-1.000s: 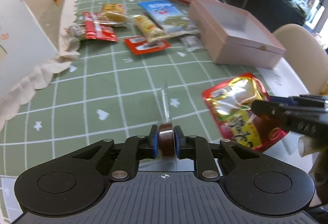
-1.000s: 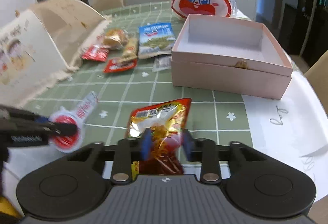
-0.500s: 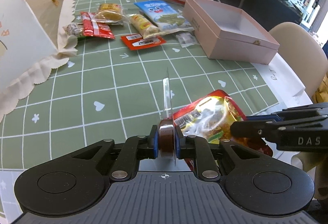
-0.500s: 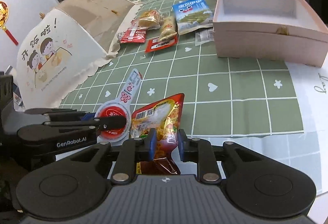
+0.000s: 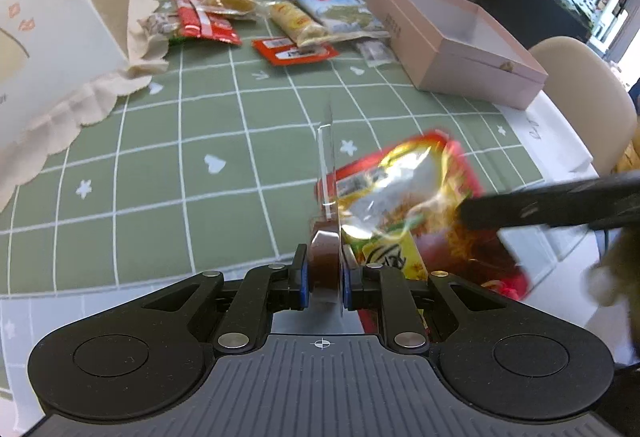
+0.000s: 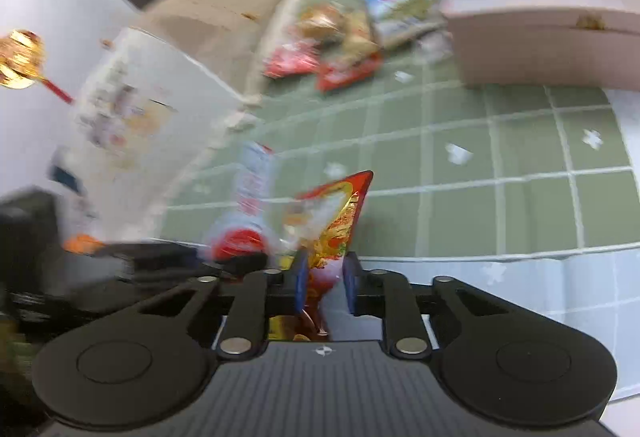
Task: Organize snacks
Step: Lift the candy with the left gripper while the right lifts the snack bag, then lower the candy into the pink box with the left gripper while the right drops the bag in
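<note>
Red snack pouch [image 6: 336, 213] pinched inside right tool [image 6: 323, 283].

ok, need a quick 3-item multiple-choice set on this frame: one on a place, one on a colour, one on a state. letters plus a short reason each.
1. Where is the pink box relative to the blue snack bag in the left wrist view?
A. To its right
B. To its left
C. Under it

2. What colour is the tablecloth?
A. Plain blue
B. Green with a white grid
C. Red with stripes

3. What is the right gripper doing?
A. Open over bare table
B. Shut on nothing
C. Clamped on the red and gold snack pouch

Answers:
1. A: the box sits right of the blue bag, open top up.
2. B: green squares with white lines, small hearts and stars.
3. C: the pouch's end is pinched between the blue pads, while the left gripper holds a small brown packet.
</note>
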Demonstrator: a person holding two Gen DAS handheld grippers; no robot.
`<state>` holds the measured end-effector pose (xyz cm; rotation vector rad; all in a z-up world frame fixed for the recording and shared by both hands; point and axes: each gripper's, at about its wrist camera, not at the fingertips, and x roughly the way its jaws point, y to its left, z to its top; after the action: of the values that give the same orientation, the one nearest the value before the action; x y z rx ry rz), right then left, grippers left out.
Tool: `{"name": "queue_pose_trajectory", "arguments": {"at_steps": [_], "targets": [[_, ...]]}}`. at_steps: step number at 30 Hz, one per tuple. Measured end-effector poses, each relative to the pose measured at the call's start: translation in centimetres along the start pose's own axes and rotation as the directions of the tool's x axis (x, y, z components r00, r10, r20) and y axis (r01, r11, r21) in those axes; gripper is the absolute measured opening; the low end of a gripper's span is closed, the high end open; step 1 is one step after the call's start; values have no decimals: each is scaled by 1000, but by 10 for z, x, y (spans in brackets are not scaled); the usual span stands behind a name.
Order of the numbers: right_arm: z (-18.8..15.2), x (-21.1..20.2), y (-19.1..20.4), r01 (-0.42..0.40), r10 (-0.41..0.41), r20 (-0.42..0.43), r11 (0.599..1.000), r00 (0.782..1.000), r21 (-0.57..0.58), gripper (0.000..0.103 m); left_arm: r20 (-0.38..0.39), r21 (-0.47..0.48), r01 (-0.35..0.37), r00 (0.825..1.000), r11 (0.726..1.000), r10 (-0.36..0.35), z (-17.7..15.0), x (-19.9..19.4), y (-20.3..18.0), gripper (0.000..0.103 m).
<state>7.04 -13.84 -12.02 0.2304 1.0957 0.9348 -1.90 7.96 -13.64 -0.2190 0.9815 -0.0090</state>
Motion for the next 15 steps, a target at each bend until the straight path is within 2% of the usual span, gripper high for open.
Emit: {"name": "queue_pose_trajectory", "arguments": {"at_steps": [2,4,6,9,13,14,15], "targets": [[4,-12,16,-108,108,12,993,994,-39,17,3,-12,7,1000,1000,-7,0,0,2,19],[6,-10,34,-135,135,-5,985,991,-106,20,2,-24,8,1000,1000,-8,2,1,2,19],[6,3,41,-85,84,-15,986,996,-146,26,1,-31,2,1000,1000,-2,3,2,3,19],[11,20,30,-20,17,-50,997,999,-79,31,-1,-25,-9,1000,1000,9,4,2,0,19],[9,26,14,7,-9,-78,1000,997,-23,31,-5,-13,-27,1000,1000,27,4,2,-4,19],[8,27,12,9,-10,-87,1000,996,-16,29,-9,-12,-28,1000,1000,28,4,2,-4,19],[7,26,8,12,-13,-94,1000,996,-14,22,-12,-10,-30,999,1000,30,4,2,-5,19]]}}
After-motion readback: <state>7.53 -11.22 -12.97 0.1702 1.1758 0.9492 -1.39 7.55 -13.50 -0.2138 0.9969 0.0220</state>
